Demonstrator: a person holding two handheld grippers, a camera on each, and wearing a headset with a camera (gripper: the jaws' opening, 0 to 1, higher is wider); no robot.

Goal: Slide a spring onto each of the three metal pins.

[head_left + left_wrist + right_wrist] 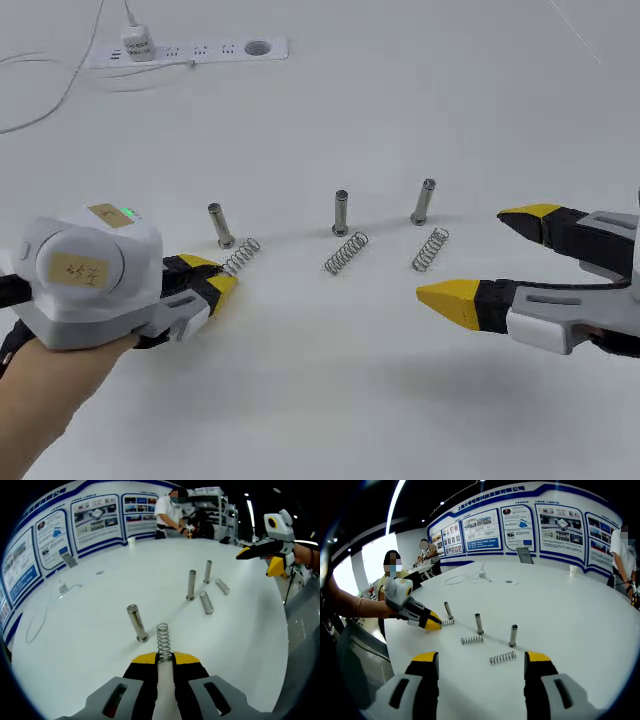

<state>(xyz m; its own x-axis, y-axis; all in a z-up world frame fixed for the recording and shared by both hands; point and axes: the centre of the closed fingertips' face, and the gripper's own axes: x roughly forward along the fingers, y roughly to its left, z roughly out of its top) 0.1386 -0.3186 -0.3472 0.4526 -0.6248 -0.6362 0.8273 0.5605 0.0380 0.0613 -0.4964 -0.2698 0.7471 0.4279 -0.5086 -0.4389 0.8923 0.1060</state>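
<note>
Three metal pins stand upright in a row: left pin [220, 225], middle pin [341, 212], right pin [424, 201]. A spring lies in front of each: left spring [241, 256], middle spring [346, 252], right spring [431, 248]. My left gripper [215, 282] is low on the table, its jaws closed on the near end of the left spring [163, 639], beside the left pin [136, 622]. My right gripper [487, 253] hovers open just right of the right spring [502, 657], nothing between its fingers [425, 657]. The left gripper [422, 617] shows across the table.
A white power strip [190, 48] with a plugged adapter and cables lies at the table's far edge. The white table [330, 380] is bare in front of the springs. A paper cup [131, 541] stands far off. People stand at the table's far sides.
</note>
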